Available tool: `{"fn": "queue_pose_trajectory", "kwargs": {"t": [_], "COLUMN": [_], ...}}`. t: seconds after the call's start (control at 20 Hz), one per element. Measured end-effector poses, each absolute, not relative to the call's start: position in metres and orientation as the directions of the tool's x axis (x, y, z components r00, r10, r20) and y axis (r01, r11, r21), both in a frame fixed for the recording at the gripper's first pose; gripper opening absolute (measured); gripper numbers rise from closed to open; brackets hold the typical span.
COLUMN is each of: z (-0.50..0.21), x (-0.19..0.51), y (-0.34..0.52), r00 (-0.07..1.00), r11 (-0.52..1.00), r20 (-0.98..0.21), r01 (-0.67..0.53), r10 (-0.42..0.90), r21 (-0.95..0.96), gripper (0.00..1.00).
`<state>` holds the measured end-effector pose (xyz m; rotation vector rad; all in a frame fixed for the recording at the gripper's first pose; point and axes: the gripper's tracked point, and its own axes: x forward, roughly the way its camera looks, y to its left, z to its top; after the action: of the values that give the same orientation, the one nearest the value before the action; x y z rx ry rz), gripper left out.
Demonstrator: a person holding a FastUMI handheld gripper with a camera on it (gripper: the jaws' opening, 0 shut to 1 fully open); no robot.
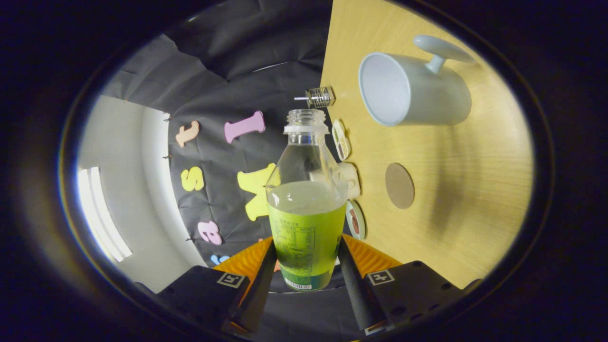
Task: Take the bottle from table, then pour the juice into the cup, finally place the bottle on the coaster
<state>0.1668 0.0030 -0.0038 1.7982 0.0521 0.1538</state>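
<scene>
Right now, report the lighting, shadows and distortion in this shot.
Gripper view: fisheye bends the table edge and tilts the scene; a soft shadow lies beside the coaster; a bright window glares beyond the bottle; the cup is evenly lit; gripper fingers clamp the bottle, sharp.

One bottle (pixel 306 209), one cup (pixel 413 90), one coaster (pixel 399 185), one small glass jar (pixel 319 97)

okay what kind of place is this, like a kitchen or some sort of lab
Likely a staged recording booth, not a kitchen: black cloth wall, a wooden table with a mug and coaster, gripper gripping a bottle.
</scene>
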Motion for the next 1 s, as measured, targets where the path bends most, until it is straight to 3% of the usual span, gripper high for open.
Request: {"fn": "queue_pose_trajectory", "kwargs": {"t": [0.3,1.0], "z": [0.006,0.016], "x": [0.168,0.175], "y": [-0.004,-0.006], "r00": [0.987,0.987], "r11": [-0.332,-0.382], "r20": [0.130,0.135], "r01": [-0.091,-0.092], "r10": [0.099,0.089], "r21": [0.939,0.920], "gripper": [0.78,0.78]}}
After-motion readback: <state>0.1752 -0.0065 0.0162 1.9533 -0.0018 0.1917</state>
